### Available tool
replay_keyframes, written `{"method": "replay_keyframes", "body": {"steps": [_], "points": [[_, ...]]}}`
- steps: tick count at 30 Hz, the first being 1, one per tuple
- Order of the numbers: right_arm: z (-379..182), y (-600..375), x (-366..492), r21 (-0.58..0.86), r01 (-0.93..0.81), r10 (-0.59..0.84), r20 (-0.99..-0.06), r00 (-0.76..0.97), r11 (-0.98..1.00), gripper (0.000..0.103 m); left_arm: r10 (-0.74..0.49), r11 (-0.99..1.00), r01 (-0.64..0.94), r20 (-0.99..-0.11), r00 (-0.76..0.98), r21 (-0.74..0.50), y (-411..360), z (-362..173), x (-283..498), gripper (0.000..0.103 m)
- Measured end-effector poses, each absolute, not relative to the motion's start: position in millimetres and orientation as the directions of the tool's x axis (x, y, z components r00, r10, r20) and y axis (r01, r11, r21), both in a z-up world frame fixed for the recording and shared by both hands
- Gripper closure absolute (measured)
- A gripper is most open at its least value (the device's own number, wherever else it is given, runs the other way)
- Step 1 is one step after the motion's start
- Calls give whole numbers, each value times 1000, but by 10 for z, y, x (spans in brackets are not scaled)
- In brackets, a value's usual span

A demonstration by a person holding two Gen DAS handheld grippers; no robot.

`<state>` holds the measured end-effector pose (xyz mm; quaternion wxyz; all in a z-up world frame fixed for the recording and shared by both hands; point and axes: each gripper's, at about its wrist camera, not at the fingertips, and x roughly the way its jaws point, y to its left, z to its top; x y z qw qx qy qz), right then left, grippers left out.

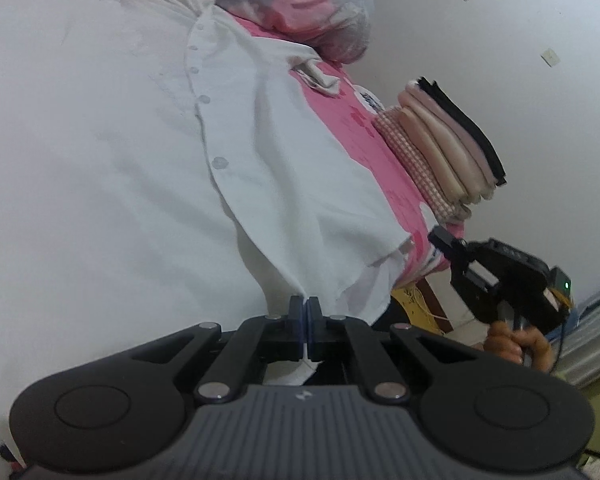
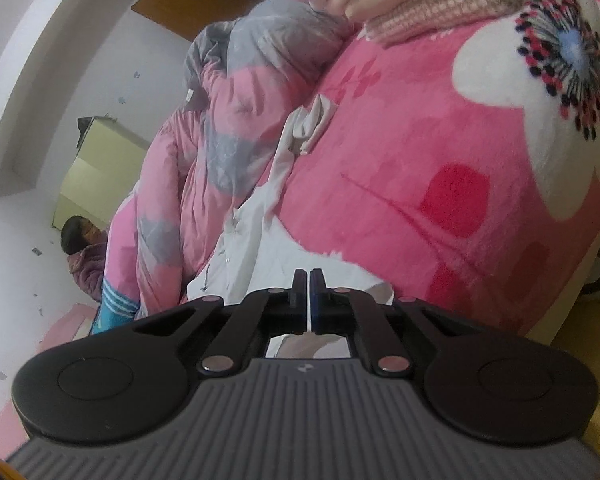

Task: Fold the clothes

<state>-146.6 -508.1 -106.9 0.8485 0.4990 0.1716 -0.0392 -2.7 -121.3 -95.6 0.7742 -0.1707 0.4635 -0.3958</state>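
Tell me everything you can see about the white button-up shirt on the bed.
The white button-up shirt looks like thin, slightly wrinkled woven cloth. It lies spread front-up on the pink flowered fleece blanket, placket closed, with a row of pale round buttons down it. Its collar end reaches toward the pink and grey quilt. The left claw is shut on its near hem, and the right claw is shut on another white edge.

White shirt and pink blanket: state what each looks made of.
White shirt: thin woven cloth, probably cotton or a blend; matte, it creases finely and carries plain round buttons. Pink blanket: plush fleece, likely synthetic; its flower print looks fuzzy, with a soft nap.
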Motion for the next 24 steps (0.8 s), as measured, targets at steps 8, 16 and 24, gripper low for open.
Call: {"method": "replay_keyframes", "body": {"steps": [8,16,24], "points": [[-1129,-4903,-1318,860,209,266,-362,894,466,64,-763,645,417,-569,307,-640,-1073,-945,93,101],[-1093,-4677,-983,799,146,339,-402,851,584,92,-755,655,377,-563,335,-654,-932,-971,133,101],[-769,-4814,-1244,790,79,260,-292,920,608,103,-790,613,419,-539,293,-670,-984,-947,50,101]]}}
